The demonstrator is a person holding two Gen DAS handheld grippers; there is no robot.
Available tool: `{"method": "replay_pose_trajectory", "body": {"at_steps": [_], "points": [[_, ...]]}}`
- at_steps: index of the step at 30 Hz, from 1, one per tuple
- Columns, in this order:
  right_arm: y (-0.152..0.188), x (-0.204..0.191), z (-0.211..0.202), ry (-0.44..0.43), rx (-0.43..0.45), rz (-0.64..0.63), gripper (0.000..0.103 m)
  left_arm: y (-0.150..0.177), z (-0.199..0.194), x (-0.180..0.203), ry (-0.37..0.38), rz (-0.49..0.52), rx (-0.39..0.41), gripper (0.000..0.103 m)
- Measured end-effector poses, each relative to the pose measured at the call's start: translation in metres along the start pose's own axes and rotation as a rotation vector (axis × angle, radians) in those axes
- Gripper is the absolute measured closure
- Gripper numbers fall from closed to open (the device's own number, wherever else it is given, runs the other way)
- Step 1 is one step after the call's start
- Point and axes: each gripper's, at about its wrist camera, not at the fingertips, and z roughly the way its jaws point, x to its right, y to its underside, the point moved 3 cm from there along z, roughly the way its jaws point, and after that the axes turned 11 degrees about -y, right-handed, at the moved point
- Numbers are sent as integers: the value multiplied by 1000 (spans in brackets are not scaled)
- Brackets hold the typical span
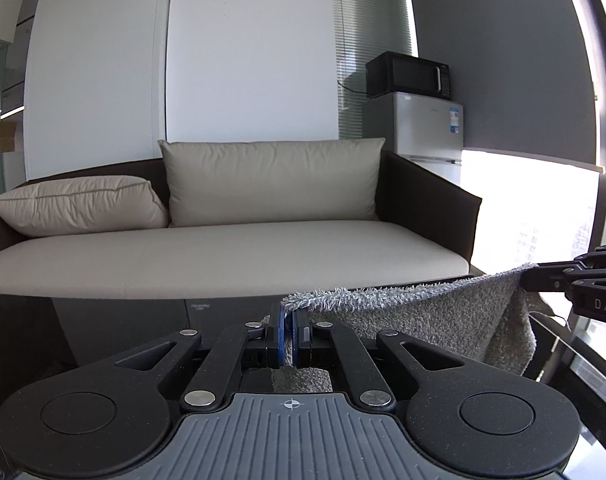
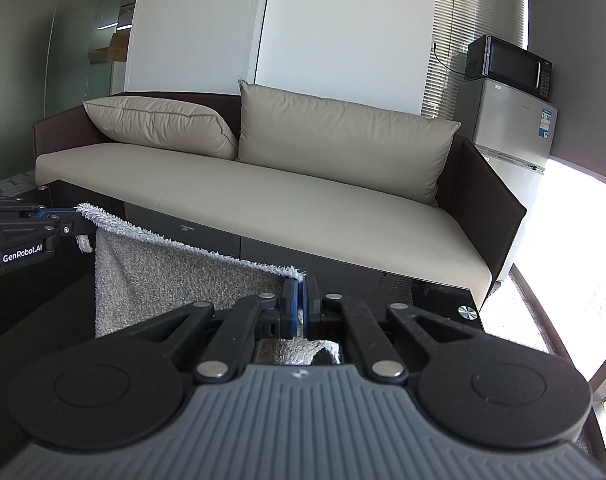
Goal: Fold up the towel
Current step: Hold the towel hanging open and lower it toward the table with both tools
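Your left gripper (image 1: 289,334) is clenched on one top corner of the grey towel (image 1: 423,320), and your right gripper (image 2: 302,312) is clamped on the other corner. Between them the towel hangs in the air over a dark glass table (image 2: 443,300), in front of the beige sofa (image 1: 183,252), its top edge sagging a little. From what shows, no fold can be confirmed yet; you have only the 2 corners. By my reading, all the folding remains.

Matte black left gripper (image 1: 289,338), blue-padded fingers (image 1: 279,340), silver pivot screws, ribbed grey housing, right gripper (image 2: 302,312) alike, white "GenRobot.AI" lettering
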Motion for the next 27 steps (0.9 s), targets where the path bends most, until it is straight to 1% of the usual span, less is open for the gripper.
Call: {"method": "replay_pose_trajectory", "body": {"at_steps": [5,8,12,19,22,24,27], "points": [[7,10,33,18,-21,11,101,11,40,5,6,14,-40,100],[17,18,52,33,-36,58,101,16,60,11,12,24,-61,100],[31,25,71,52,-45,90,101,23,86,18,18,56,-77,99],[44,27,103,59,-71,88,101,33,115,17,14,57,-127,99],[46,29,114,63,-73,81,101,38,126,12,21,48,-142,97],[47,31,121,66,-77,84,101,40,131,10,26,49,-153,94],[49,31,129,71,-88,69,101,43,141,6,33,44,-180,93]]}}
